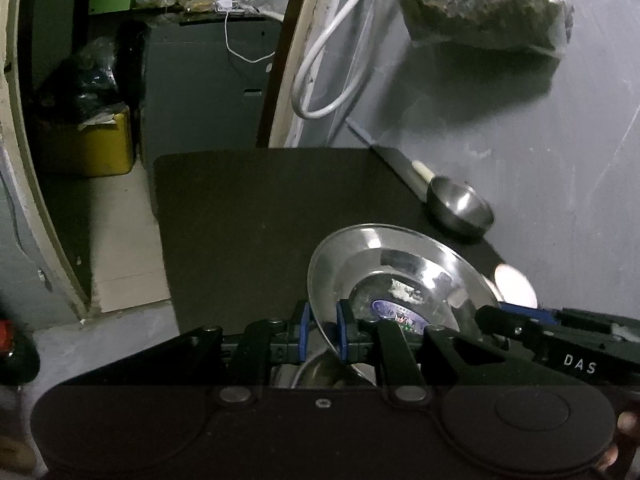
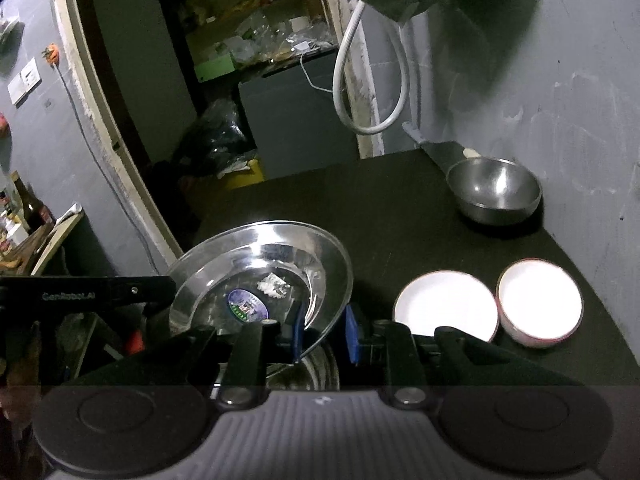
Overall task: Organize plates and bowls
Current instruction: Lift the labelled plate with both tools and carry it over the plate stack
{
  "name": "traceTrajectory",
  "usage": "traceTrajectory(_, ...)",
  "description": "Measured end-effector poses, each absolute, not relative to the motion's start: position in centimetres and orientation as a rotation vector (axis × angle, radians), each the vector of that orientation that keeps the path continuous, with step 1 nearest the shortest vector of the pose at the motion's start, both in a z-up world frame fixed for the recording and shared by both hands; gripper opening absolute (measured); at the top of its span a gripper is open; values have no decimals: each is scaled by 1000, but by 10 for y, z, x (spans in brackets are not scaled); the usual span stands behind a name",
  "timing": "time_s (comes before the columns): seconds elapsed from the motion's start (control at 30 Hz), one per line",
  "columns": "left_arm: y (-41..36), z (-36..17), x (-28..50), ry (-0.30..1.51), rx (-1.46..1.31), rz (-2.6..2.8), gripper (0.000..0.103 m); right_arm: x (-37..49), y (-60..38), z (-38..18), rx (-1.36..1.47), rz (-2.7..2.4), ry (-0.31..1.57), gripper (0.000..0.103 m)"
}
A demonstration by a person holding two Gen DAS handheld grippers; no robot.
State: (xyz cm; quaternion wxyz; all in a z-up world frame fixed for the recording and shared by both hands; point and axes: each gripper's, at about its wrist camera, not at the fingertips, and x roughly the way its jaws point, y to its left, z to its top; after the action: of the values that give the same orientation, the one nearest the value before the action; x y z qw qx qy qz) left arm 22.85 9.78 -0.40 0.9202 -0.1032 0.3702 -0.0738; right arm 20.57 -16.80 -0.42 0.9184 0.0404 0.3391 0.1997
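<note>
Shiny steel plate (image 2: 260, 264) with purple oval sticker (image 2: 247, 305), white bowls (image 2: 446, 304), black table (image 1: 260, 220), blue pads (image 2: 350, 334)

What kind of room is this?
Probably a home kitchen or storeroom corner: a steel plate and bowls on a dark table, a cluttered shelf, painted walls.

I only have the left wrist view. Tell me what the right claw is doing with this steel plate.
Observer: The right claw is shut on the steel plate, clamping its near right rim.
Operator: Report what is on the table right of the plate; I see only a white sliver.
Observer: Two white bowls: a wider one and a pink-rimmed one, side by side.
Operator: Confirm where the steel bowl stands relative to them.
Observer: The steel bowl stands apart, farther back by the wall, empty.
</note>
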Motion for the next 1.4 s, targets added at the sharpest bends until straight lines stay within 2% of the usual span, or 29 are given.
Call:
traceTrajectory(0.57,85,-21,201,831,-50,-125,18,179,-159,-28,44,444,773,25)
traceTrajectory(1.4,78,-35,204,887,18,-117,20,179,-150,-36,44,444,827,25)
